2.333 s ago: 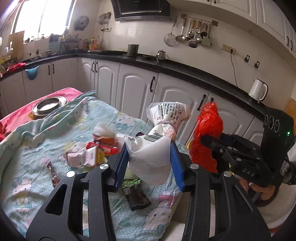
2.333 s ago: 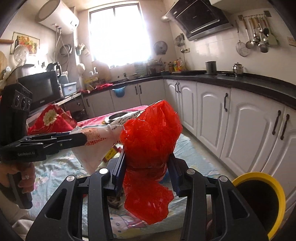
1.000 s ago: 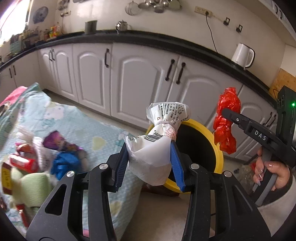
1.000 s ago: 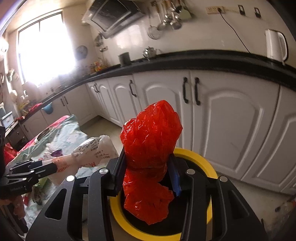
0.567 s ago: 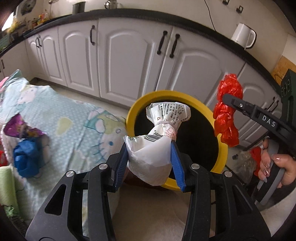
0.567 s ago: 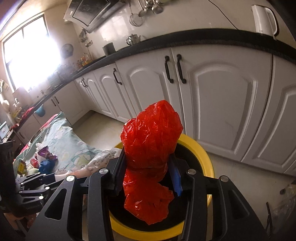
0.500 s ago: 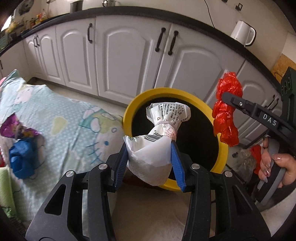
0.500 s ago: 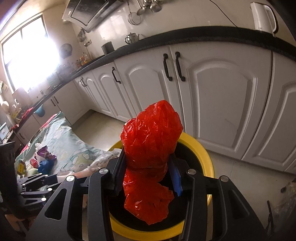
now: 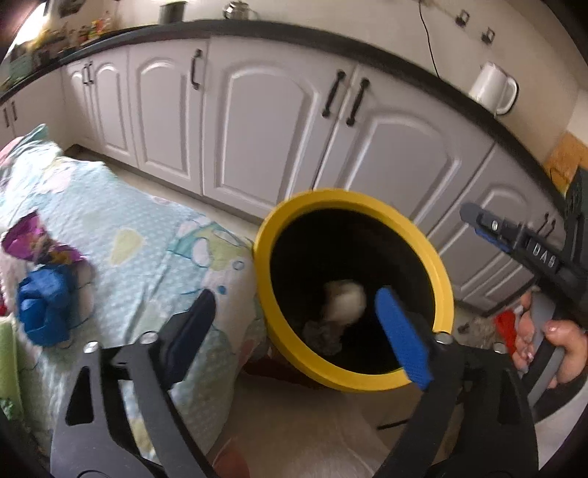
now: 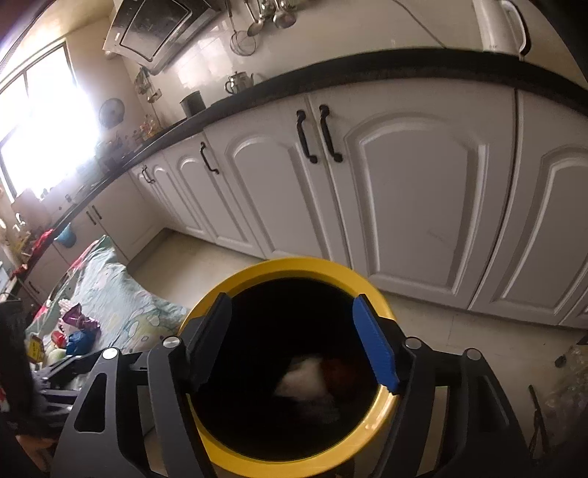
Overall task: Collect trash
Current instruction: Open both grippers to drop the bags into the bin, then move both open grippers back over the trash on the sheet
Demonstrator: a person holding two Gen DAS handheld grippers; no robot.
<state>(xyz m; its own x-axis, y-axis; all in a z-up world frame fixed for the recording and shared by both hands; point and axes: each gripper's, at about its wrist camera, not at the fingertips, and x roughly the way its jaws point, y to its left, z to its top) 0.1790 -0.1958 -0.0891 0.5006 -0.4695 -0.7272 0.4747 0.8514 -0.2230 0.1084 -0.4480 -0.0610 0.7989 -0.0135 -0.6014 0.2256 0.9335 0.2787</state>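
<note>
Yellow-rimmed bin (image 9: 443, 290) sits under both grippers, left gripper (image 9: 294, 320) and right gripper (image 10: 292, 340) jaws opening with nothing between them, white bag (image 9: 343, 301) blurry inside.

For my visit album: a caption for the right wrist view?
Right gripper opening, empty, above the yellow bin, white bag inside.

**Kitchen interior, both wrist views**

White arched cabinet doors (image 10: 411, 191) with black handles run beneath a dark countertop (image 10: 367, 70). A bright window (image 10: 40, 121) glares at upper left. Pale tiled wall (image 10: 330, 33), range hood (image 10: 158, 29), white kettle (image 9: 494, 88), beige floor (image 10: 205, 257).
</note>
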